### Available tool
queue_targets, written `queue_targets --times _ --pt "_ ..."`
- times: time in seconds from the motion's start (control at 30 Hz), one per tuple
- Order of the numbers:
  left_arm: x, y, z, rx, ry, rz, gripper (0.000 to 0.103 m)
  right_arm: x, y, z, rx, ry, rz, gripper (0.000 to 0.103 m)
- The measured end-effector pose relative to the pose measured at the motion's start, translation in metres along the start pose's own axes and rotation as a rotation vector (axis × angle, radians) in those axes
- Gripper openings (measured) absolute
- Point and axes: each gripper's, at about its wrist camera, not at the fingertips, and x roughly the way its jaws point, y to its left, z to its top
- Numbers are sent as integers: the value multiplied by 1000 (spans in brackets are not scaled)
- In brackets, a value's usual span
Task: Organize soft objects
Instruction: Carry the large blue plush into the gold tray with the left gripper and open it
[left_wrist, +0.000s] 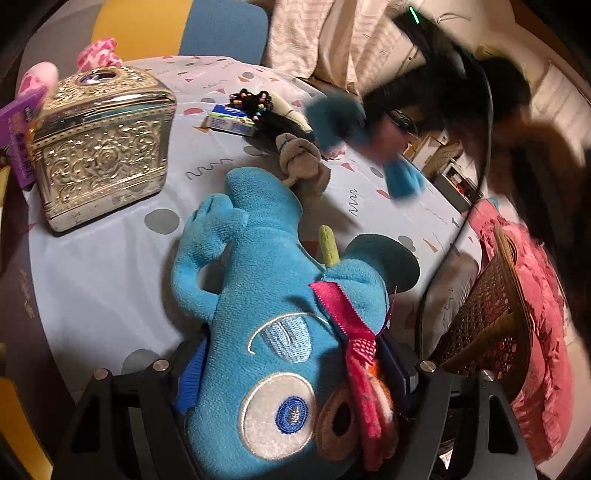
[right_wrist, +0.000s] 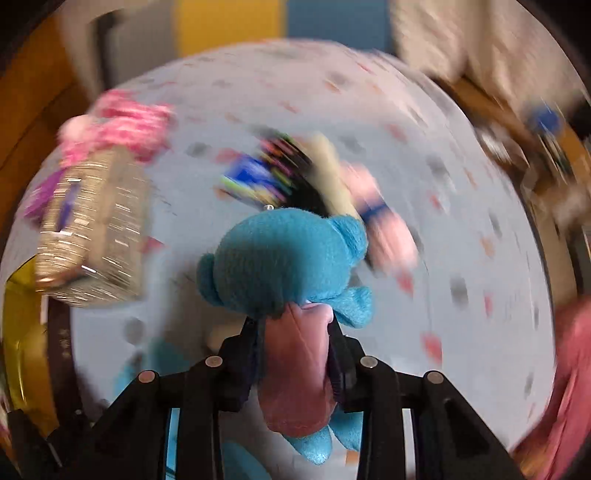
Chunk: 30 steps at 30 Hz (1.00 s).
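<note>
Sorting looks only begun: the left gripper (left_wrist: 291, 373) clamps the big blue plush (left_wrist: 258, 295) by its head, body lying on the patterned tablecloth (left_wrist: 110, 258). The right gripper (right_wrist: 295, 354) pinches a small blue-and-pink plush (right_wrist: 288, 266) lifted above the cloth. At the right edge the wicker basket (left_wrist: 495, 295) holds something pink, perhaps a cushion; the grey knotted toy (left_wrist: 299, 158) remains loose

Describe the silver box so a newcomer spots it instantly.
Start at the table with the patterned cloth. On its left side, beyond the big blue plush, stands the silver box: the only hard, shiny thing there, embossed with floral scrollwork.
</note>
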Motion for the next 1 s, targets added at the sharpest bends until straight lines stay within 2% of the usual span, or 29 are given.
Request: queue_targets --times 0.13,0.23,0.3,0.4,0.63,1.0 --pt "-6 0 -1 -19 -4 23 77 38 -37 -33 271 98 28 33" --pt "-15 0 -2 -30 -15 41 77 60 -48 -46 384 109 57 34" --pt "-20 0 -2 -30 -30 49 77 59 -44 -45 363 65 29 34" --pt "-27 0 -1 -26 -45 59 77 61 -40 -44 326 56 30 35" --pt "-52 2 4 -24 -99 86 77 59 -56 -44 337 54 64 41" --pt "-117 35 16 -150 -248 111 77 63 -44 -47 269 45 21 42"
